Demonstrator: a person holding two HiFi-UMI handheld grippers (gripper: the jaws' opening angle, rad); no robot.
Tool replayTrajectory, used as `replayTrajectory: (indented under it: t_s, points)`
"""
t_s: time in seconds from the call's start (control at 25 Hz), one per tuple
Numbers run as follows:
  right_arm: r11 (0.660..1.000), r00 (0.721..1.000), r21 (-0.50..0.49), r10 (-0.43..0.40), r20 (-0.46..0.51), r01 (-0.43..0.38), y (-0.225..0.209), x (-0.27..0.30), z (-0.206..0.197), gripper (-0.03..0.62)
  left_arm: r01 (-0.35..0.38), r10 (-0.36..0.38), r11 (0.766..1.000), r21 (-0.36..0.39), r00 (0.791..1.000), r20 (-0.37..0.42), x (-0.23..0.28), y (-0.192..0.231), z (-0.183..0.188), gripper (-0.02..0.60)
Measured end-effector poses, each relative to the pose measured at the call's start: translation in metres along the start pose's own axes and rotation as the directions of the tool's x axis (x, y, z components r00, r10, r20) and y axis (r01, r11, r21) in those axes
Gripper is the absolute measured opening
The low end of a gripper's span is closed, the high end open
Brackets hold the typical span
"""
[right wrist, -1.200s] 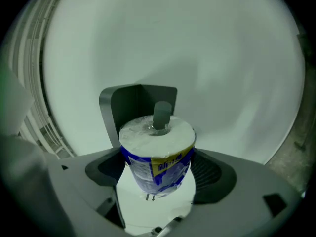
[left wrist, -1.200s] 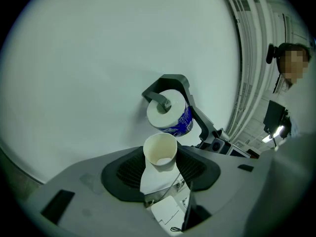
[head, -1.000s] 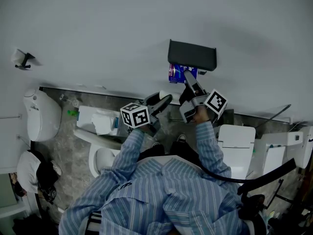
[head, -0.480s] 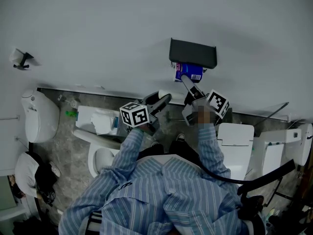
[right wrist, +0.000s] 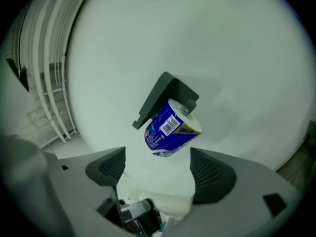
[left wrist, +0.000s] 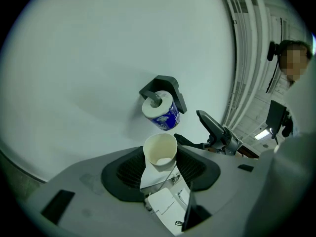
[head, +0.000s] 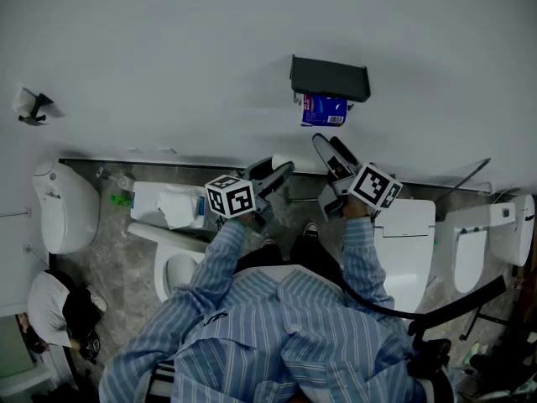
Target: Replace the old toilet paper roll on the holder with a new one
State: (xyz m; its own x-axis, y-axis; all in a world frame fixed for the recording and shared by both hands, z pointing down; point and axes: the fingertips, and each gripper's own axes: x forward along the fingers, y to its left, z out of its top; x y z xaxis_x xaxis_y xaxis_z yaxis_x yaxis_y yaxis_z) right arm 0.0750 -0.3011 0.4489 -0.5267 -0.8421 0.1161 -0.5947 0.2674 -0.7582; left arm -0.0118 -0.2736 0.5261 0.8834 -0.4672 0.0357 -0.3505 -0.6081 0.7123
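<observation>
Cardboard tube [left wrist: 160,149]: bare core with no paper left on it, open end facing forward. Pinched across its width between the pads of the left gripper [head: 277,175] and held level, off to the left of the holder. Judged to be the spent roll, kept to one side so as not to crowd the fitting, and awaiting disposal.

Holder [head: 329,78]: dark hooded bracket fixed to the pale wall [head: 168,49], ahead of both grippers. Hood over the top, peg beneath for carrying a roll.

New roll [right wrist: 170,127]: full, in a blue printed wrapper with a barcode. Hung on the holder's peg directly under the hood, touching neither gripper. Main step judged done with the roll so placed; wrapper not yet taken off.

Right gripper [right wrist: 157,167]: jaws spread wide, nothing between the pads. Aimed at the holder from a little below, gap in line with the new roll yet well short of it. Placement judged to suit either a release just made or a further nudge of the roll; no telling which from these views.
</observation>
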Motion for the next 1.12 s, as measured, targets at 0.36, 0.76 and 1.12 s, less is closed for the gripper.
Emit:
replayTrajectory:
  t_s: [0.36,0.76,1.12]
  points:
    - [0.982,0.989,-0.123,-0.146,-0.009,0.143,0.005,-0.047,-0.054,0.246,0.037,-0.036,0.999,0.005,0.997,-0.062,-0.035,-0.017,-0.036,0.196]
    - [0.939,0.967,-0.26,-0.248,-0.054,0.226,0.021,-0.095,-0.097,0.025,0.057,-0.057,0.998,0.008,0.997,-0.056,-0.061,-0.047,-0.061,0.196]
    - [0.91,0.959,-0.363,-0.258,-0.117,0.201,0.033,-0.143,-0.119,0.023,0.015,-0.015,0.999,0.037,1.0,0.002,-0.076,-0.089,-0.078,0.196]
